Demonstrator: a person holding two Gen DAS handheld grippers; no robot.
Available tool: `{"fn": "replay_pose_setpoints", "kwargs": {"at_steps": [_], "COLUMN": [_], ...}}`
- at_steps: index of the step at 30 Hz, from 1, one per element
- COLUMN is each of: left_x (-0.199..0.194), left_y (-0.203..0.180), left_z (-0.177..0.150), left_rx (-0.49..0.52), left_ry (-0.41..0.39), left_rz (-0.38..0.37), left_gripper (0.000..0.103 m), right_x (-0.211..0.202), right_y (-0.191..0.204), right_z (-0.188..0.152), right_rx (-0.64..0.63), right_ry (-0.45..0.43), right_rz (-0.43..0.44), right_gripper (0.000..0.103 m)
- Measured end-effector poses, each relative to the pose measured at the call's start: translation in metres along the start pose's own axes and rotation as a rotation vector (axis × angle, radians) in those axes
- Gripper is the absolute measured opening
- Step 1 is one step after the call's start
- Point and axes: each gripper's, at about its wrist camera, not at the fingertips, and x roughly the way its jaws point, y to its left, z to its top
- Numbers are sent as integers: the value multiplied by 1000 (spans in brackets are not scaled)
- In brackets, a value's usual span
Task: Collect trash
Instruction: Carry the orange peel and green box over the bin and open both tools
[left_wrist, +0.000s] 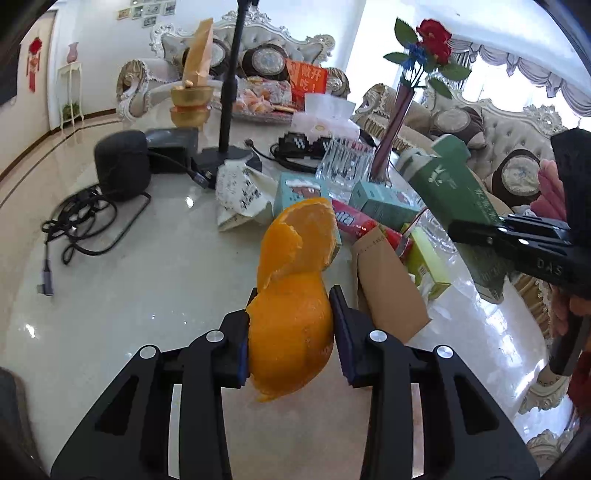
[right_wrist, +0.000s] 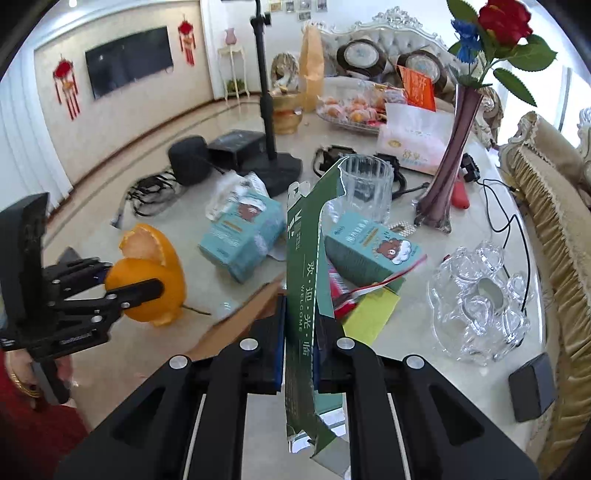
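Observation:
My left gripper (left_wrist: 291, 325) is shut on a large curl of orange peel (left_wrist: 295, 280) and holds it above the marble table (left_wrist: 147, 295). It also shows at the left of the right wrist view (right_wrist: 125, 284) with the orange peel (right_wrist: 155, 280). My right gripper (right_wrist: 301, 343) is shut on a flattened green paper carton (right_wrist: 303, 295) printed "WELCOME", held upright. It shows at the right of the left wrist view (left_wrist: 465, 230) with the green carton (left_wrist: 458, 192). More litter lies behind: teal boxes (right_wrist: 240, 240), a brown paper bag (left_wrist: 388, 280), a red wrapper (left_wrist: 354, 221), a yellow-green box (left_wrist: 428, 262).
A glass tumbler (right_wrist: 365, 184), a purple vase (right_wrist: 447, 166) with a rose, a crystal dish (right_wrist: 480, 295), a black speaker (left_wrist: 122, 162), tangled cables (left_wrist: 85, 225), a stand base (right_wrist: 273, 166), a tissue pack (right_wrist: 417, 136) and a fruit tray (right_wrist: 351, 110) crowd the table. Sofas surround it.

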Motion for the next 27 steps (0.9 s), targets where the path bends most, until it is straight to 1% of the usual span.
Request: {"fn": "replay_pose_setpoints", "kwargs": {"at_steps": [2, 5, 7, 8, 9, 10, 11, 13, 14, 16, 18, 19, 20, 22, 24, 25, 26, 27], "left_x": [-17, -61, -91, -112, -124, -144, -161, -185, -191, -196, -188, -181, -168, -146, -118, -103, -94, -83], "left_y": [-2, -11, -17, -22, -26, -33, -40, -48, -51, -58, -61, -61, -63, -64, -64, -65, -67, -70], "left_z": [1, -1, -8, -17, -23, -38, -54, -88, -103, -154, -195, -215, -242, -276, -311, -330, -340, -354], "left_rx": [4, 18, 21, 22, 33, 53, 65, 66, 69, 57, 20, 2, -16, -47, -77, -91, -93, -75], "left_ry": [-18, -47, -60, -63, -63, -62, -54, -28, -13, 64, 147, 186, 246, 337, 442, 502, 538, 591], "left_rz": [-2, -18, -36, -52, -55, -54, -64, -69, -72, -75, -89, -91, -89, -96, -99, -107, -110, -100], "left_gripper": [37, 37, 37, 37, 37, 37, 37, 37, 37, 37, 37, 37, 37, 37, 37, 37, 37, 36], "right_x": [-16, -48, -77, -89, -105, -116, -133, -150, -156, -157, -147, -134, -124, -95, -70, -53, -40, -28], "right_y": [7, 23, 40, 47, 59, 67, 84, 104, 118, 139, 153, 159, 162, 168, 173, 176, 178, 178], "right_z": [-2, -9, -21, -28, -39, -48, -68, -97, -121, -167, -205, -231, -248, -286, -308, -322, -333, -342], "right_rx": [16, 39, 60, 70, 86, 96, 110, 138, 161, 213, 251, 294, 322, 381, 391, 387, 392, 392], "right_ry": [-34, -81, -116, -128, -142, -152, -159, -153, -127, -57, 17, 78, 126, 246, 341, 406, 462, 507], "right_rz": [14, 31, 44, 55, 69, 83, 102, 123, 134, 141, 140, 139, 137, 124, 103, 94, 92, 81], "right_gripper": [9, 9, 9, 9, 9, 9, 9, 9, 9, 9, 9, 9, 9, 9, 9, 9, 9, 9]}}
